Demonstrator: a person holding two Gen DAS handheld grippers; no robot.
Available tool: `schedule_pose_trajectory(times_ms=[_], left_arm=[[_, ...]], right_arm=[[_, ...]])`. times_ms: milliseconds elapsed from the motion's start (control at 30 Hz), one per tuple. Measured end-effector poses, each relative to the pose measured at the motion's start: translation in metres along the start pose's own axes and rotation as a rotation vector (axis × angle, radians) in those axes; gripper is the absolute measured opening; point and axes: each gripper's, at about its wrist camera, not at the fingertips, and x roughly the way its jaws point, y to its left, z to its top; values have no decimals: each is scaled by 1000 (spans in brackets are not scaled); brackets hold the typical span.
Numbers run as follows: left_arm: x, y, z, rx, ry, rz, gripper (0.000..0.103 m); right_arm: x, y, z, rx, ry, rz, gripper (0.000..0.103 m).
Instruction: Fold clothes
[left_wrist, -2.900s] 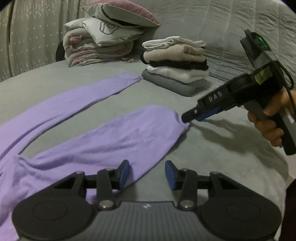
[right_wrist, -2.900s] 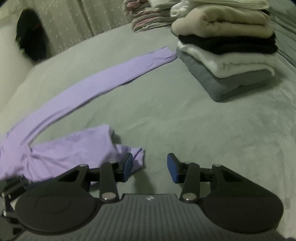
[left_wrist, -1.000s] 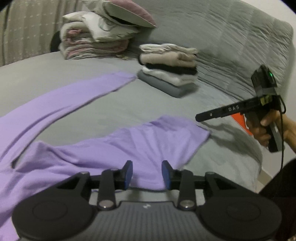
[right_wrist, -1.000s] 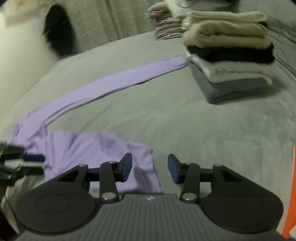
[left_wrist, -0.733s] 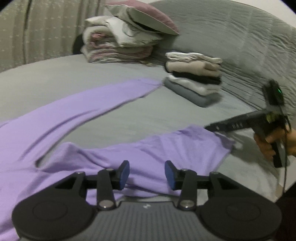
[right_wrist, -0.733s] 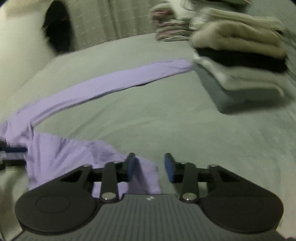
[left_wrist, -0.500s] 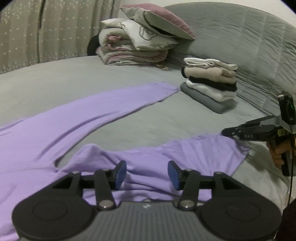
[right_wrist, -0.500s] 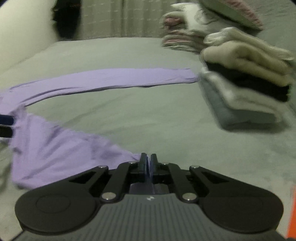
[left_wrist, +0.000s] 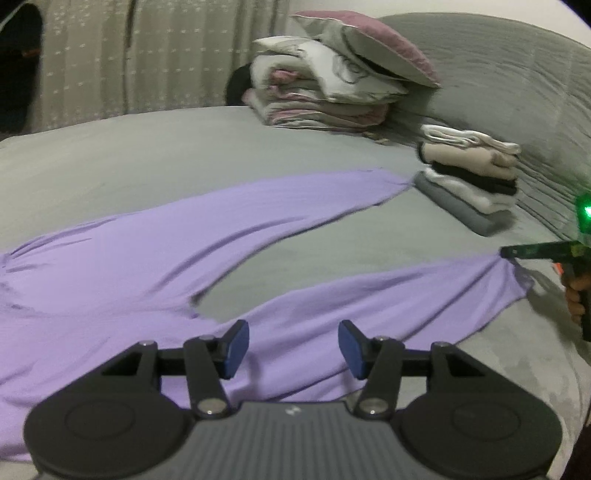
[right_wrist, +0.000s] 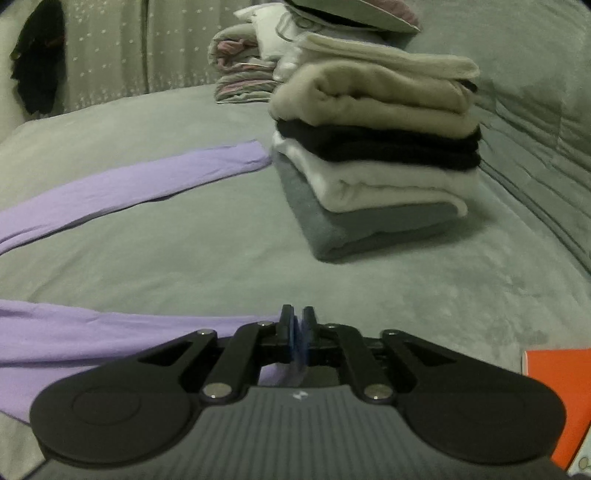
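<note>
Compared with a second ago, the right hand-held gripper (right_wrist: 298, 334), then apart beside the hem, has clamped the near leg's corner of the purple garment (left_wrist: 155, 266); its jaws are now easing open, cloth still pinched between them. The left hand-held gripper (left_wrist: 293, 349) stands released, wider than before, poised over the garment's crotch area, nothing gripped. The garment lies spread on the grey bed (left_wrist: 129, 147), its far leg reaching toward the stack of folded clothes (right_wrist: 373, 147). Farther back, bedding (left_wrist: 332, 92) is piled.

Black tongs (left_wrist: 291, 345), blue pads (left_wrist: 236, 345)
</note>
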Motion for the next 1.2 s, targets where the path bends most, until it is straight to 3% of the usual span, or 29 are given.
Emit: schedule_pose_trajectory(times_ms=[33, 133, 233, 333, 500, 867, 1000, 1200], left_arm=[[-3, 4, -1, -11, 1, 19, 55], [-16, 19, -4, -50, -1, 80, 55], [-27, 38, -10, -106, 12, 158, 55], [-35, 62, -17, -229, 55, 244, 55], [-55, 98, -29, -397, 68, 314, 55], [-88, 132, -38, -409, 23, 533, 55], [-98, 155, -45, -515, 17, 541, 53], [-98, 189, -61, -727, 17, 462, 42]], right_arm=[[-3, 3, 0, -11, -5, 7, 19], [-13, 13, 1, -45, -21, 30, 44], [-24, 28, 2, -70, -40, 74, 44], [-34, 47, 2, -95, -49, 121, 44], [-53, 92, -2, -204, -56, 194, 44], [-95, 179, -28, -405, -25, 432, 44], [-95, 206, -39, -498, 2, 480, 44], [-89, 233, -58, -611, 8, 476, 44]])
